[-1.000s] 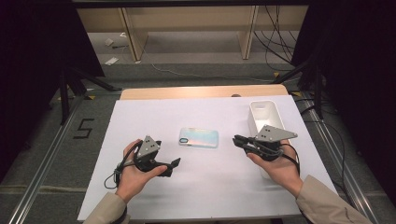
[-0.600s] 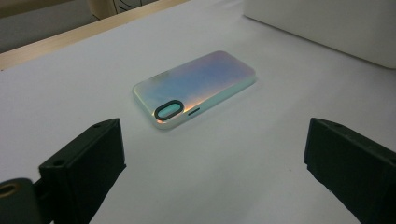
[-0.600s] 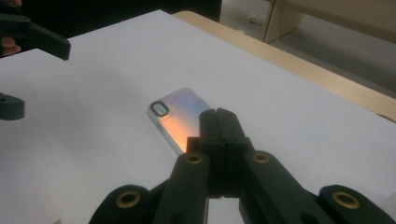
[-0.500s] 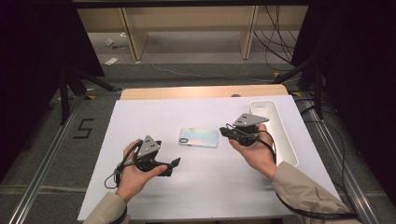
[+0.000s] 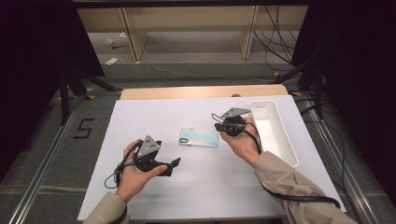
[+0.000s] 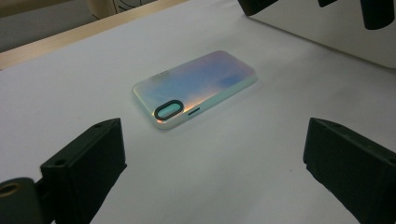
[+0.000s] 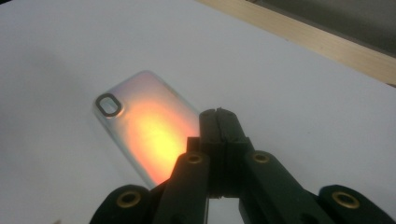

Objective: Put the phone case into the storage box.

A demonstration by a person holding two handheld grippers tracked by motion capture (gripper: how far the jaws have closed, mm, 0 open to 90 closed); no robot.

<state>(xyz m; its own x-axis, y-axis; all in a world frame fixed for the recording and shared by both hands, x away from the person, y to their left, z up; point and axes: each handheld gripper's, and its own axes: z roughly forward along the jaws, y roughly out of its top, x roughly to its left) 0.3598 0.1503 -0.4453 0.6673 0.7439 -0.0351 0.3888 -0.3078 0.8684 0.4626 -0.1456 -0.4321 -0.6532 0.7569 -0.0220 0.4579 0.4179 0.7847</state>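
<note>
An iridescent phone case (image 5: pixel 199 137) lies flat, back up, near the middle of a white table (image 5: pixel 196 186), its oval camera cutout at its left end and its long side running left to right. In the right gripper view the case (image 7: pixel 144 126) glows orange beneath the tool's tips. The right gripper (image 5: pixel 219 125) hovers at the case's right end with its jaws pressed together and nothing between them — in its own view the two black jaws (image 7: pixel 218 122) meet in a closed seam over the case's edge, though whether they touch it cannot be told. The right hand (image 5: pixel 243 140), in a beige sleeve, holds that tool just left of a long white tray (image 5: pixel 280 140) that sits along the table's right side. Nearer and to the left, the left gripper (image 5: pixel 173 163) rests in the left hand (image 5: pixel 133 172), pointing right and well apart from the case; its jaws stand wide open and empty — in the left gripper view they frame the case (image 6: pixel 194 88) from a distance. A wooden strip (image 5: pixel 201 91) borders the table's far edge.
</note>
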